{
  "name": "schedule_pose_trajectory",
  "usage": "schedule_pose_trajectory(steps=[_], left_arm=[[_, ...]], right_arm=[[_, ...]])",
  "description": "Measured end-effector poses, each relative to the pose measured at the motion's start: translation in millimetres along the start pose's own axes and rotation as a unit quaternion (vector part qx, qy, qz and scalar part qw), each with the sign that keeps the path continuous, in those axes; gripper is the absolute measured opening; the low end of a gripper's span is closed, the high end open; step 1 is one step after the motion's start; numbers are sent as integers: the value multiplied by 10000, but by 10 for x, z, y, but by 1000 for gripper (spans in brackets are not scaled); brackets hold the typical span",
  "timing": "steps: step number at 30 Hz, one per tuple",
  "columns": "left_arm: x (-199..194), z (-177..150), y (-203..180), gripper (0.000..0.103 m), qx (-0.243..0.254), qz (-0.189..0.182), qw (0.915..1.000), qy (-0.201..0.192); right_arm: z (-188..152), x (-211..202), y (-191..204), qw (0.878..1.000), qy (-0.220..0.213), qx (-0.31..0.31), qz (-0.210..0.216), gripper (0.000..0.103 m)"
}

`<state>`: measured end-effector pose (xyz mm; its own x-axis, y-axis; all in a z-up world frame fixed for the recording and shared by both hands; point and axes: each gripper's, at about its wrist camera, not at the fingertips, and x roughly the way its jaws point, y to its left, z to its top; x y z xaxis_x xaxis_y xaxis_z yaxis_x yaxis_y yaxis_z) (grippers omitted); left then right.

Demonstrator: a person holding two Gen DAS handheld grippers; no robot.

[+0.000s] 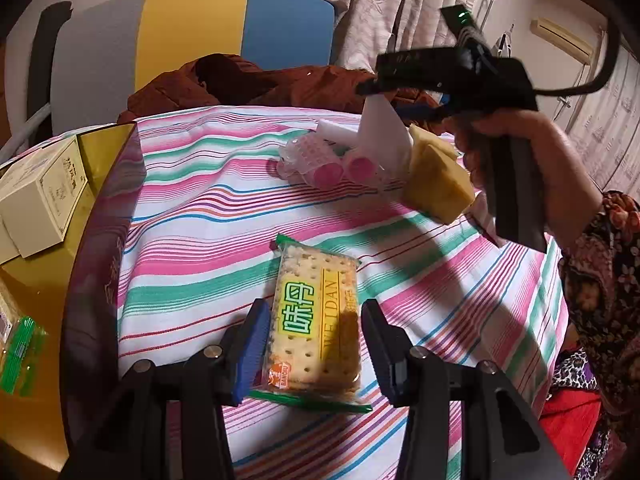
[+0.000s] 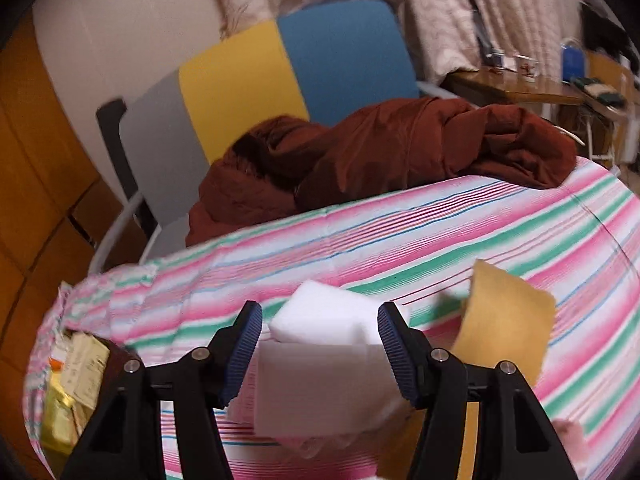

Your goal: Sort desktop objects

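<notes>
In the left wrist view my left gripper (image 1: 316, 320) has its blue pads against both long edges of a cracker packet (image 1: 316, 320) with a yellow and green label, low over the striped tablecloth (image 1: 200, 216). My right gripper (image 1: 374, 84) is raised at the upper right, held by a hand (image 1: 504, 132). It is shut on a white sponge block (image 2: 332, 316). A yellow sponge (image 1: 436, 184) hangs right beside the white block (image 1: 384, 132); what joins them I cannot tell. The right wrist view is blurred.
Pink rollers in clear plastic (image 1: 320, 164) lie on the cloth under the raised gripper. At the left stands a dark-rimmed box (image 1: 92, 280) with a gold inside, holding a cream carton (image 1: 40, 196) and a green-wrapped packet (image 1: 20, 356). A brown jacket (image 2: 400, 152) and a chair (image 2: 248, 80) are behind the table.
</notes>
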<state>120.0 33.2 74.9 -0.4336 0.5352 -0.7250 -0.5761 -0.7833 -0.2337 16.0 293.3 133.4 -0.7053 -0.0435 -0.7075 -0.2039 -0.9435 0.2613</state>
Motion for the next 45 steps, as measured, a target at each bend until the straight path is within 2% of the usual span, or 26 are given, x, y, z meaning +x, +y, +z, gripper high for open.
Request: schedule_pose_trajectory(steps=[4, 10, 13, 17, 22, 25, 28, 32, 37, 40, 45], left_arm=[[2, -15, -10, 48, -23, -4, 10000, -12], [69, -45, -40, 48, -54, -12, 10000, 34], [63, -66, -43, 48, -28, -11, 10000, 19], [66, -73, -21, 48, -77, -64, 9999, 61], [95, -58, -77, 48, 31, -12, 9999, 115], [134, -53, -121, 48, 120, 63, 9998, 147], [162, -48, -183, 48, 286, 255, 9991, 164], [116, -64, -196, 47, 239, 218, 9994, 117], [-53, -38, -173, 47, 165, 213, 9996, -117], [-189, 4, -146, 47, 154, 294, 9991, -270], [-416, 31, -12, 47, -176, 244, 9986, -444]], right_arm=[[-151, 35, -29, 9991, 283, -94, 314, 62], [-499, -331, 194, 9947, 188, -868, 524, 62], [-687, -532, 277, 9908, 344, -971, 883, 63], [-962, -777, 197, 9933, 402, -741, 785, 67], [-1221, -1047, -13, 9955, 252, -176, 894, 67], [-1353, -1130, 12, 9944, 215, -51, 1035, 67], [-1445, -1117, 110, 9961, 157, -231, 839, 67], [-1467, -1020, 196, 9975, 108, -531, 462, 67], [-1398, -883, 292, 9953, 178, -773, 549, 62], [-1360, -812, 355, 9935, 206, -860, 710, 54], [-1311, -633, 446, 9907, 402, -850, 980, 50]])
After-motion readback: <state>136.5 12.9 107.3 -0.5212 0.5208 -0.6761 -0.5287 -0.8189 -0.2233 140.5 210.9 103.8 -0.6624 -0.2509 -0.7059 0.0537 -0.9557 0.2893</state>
